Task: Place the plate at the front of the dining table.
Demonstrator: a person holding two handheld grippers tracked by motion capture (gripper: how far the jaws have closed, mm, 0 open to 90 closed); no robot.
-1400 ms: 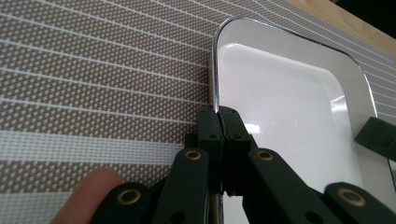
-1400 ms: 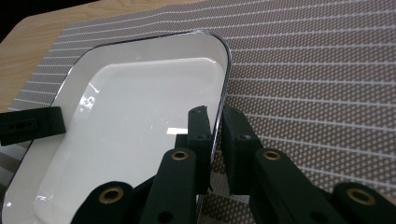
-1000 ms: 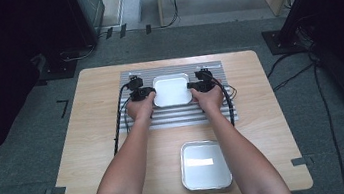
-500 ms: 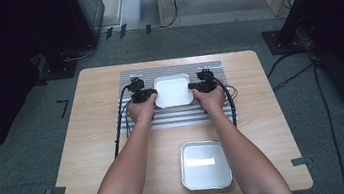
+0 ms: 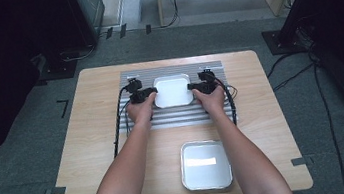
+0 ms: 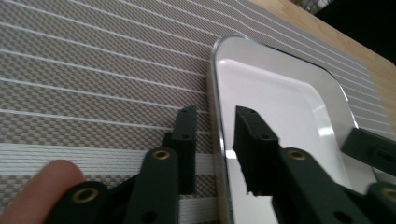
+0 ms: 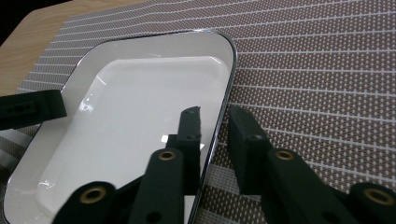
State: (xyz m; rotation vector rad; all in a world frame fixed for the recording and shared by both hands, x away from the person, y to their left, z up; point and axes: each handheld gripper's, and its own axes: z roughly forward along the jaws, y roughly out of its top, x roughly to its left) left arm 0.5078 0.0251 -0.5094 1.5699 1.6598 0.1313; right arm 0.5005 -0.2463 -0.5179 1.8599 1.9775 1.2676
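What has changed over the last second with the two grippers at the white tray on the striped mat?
Both grippers have just been opening: the left gripper and the right gripper now straddle opposite rims of the white tray with a gap at the pads, so the tray has been let go. The hands, the tray on the striped mat and the metal tray near the table's front edge have stayed in place.

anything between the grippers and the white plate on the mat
Nothing visible. The left gripper and right gripper each straddle an edge of the white plate on the striped mat. Their jaws have just been opening, with the rim between them but no longer pinched.
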